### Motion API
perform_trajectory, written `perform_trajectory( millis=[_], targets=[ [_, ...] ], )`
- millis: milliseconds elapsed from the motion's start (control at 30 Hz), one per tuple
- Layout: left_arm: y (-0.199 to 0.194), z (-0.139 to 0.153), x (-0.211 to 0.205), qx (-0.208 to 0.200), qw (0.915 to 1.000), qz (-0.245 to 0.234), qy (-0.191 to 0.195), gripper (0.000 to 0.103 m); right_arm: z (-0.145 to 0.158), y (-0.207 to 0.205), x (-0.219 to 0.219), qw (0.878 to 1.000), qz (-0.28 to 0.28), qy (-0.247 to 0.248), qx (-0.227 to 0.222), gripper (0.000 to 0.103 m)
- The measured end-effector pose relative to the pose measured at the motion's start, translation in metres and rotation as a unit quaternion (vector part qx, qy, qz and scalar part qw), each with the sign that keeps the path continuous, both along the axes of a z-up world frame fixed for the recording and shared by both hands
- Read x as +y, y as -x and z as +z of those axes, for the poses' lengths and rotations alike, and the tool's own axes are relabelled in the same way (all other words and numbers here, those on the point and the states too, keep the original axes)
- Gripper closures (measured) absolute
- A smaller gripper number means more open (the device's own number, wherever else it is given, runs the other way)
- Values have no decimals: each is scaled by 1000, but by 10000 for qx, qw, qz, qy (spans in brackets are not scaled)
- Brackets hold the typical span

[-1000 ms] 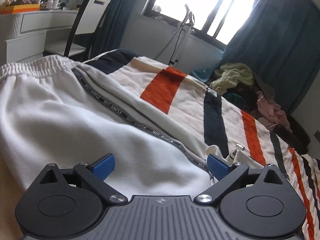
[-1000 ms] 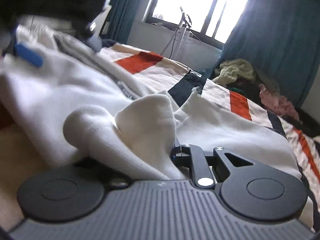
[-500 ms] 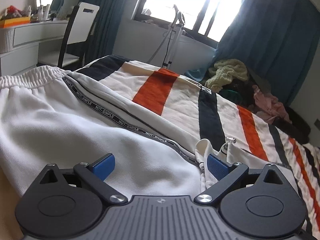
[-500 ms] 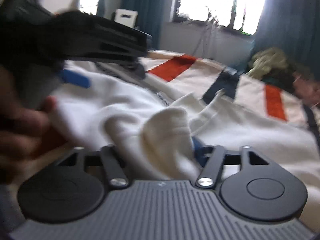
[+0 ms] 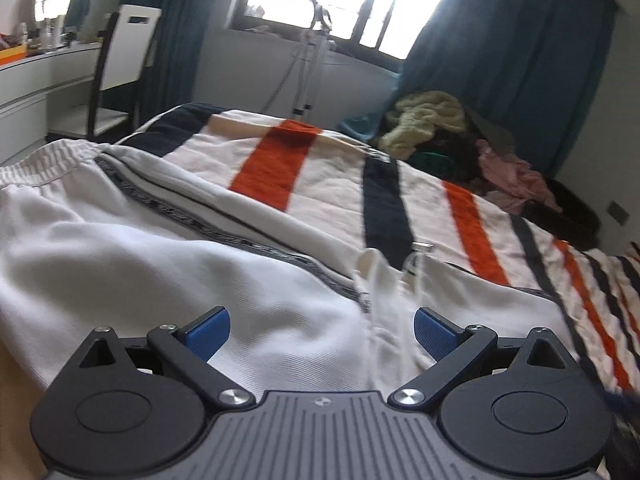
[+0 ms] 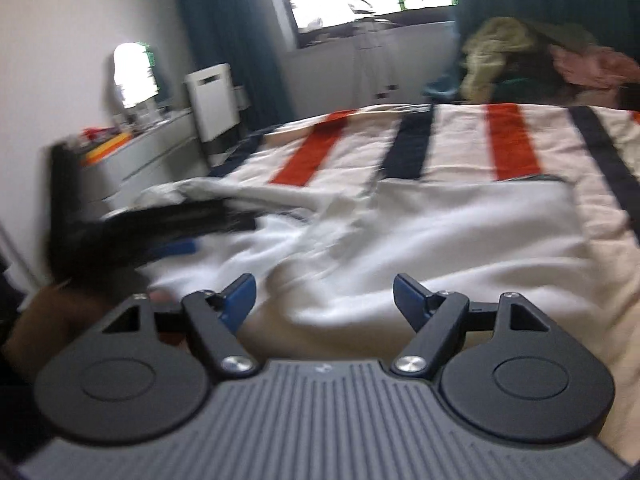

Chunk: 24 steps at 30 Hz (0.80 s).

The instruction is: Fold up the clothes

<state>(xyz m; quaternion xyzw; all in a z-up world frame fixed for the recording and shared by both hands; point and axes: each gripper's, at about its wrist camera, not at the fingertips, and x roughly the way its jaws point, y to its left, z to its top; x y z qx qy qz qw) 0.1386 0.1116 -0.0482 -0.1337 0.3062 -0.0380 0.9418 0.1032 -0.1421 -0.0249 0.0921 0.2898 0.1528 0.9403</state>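
Observation:
White sweatpants (image 5: 120, 264) with a dark printed side stripe (image 5: 256, 240) lie spread on the striped bedspread (image 5: 280, 160). The elastic waistband (image 5: 48, 156) is at the left. My left gripper (image 5: 322, 328) hovers open just over the cloth, with nothing between its blue pads (image 5: 210, 330). In the right wrist view the same pants (image 6: 440, 232) lie flat ahead. My right gripper (image 6: 324, 296) is above their near edge, its jaws opening and empty. The left tool shows there as a blurred black shape with a blue pad (image 6: 180, 247) at the left.
A pile of loose clothes (image 5: 432, 120) sits at the bed's far right corner. A white chair (image 5: 128, 52) and a white desk (image 5: 40, 76) stand to the left. A steamer stand (image 5: 316, 40) is under the window, between teal curtains.
My right gripper has let go of the bunched white fold, opened wide, then lifted and rolled back from it. The cloth now lies flatter. The left gripper stayed open and shifted slightly.

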Motion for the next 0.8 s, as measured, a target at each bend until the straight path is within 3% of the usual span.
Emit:
perform_trajectory(
  millis=[300, 367, 533, 667, 800],
  targets=[
    [9, -5, -16, -74, 9942, -956, 488, 12, -15, -121, -12, 9958, -467, -663, 425, 26],
    [5, -12, -22, 19, 9928, -1099, 480, 21, -24, -145, -4, 9951, -278, -809, 497, 26],
    [-5, -27, -36, 147, 9871, -1524, 465, 34, -48, -179, 14, 9968, -55, -633, 484, 27],
    [-13, -39, -50, 140, 9854, -1690, 149, 41, -71, -192, 18, 9975, -159, -467, 510, 32],
    [-17, -43, -54, -9, 9832, -1822, 61, 41, -78, -197, 14, 9968, -394, -465, 516, 72]
  ],
)
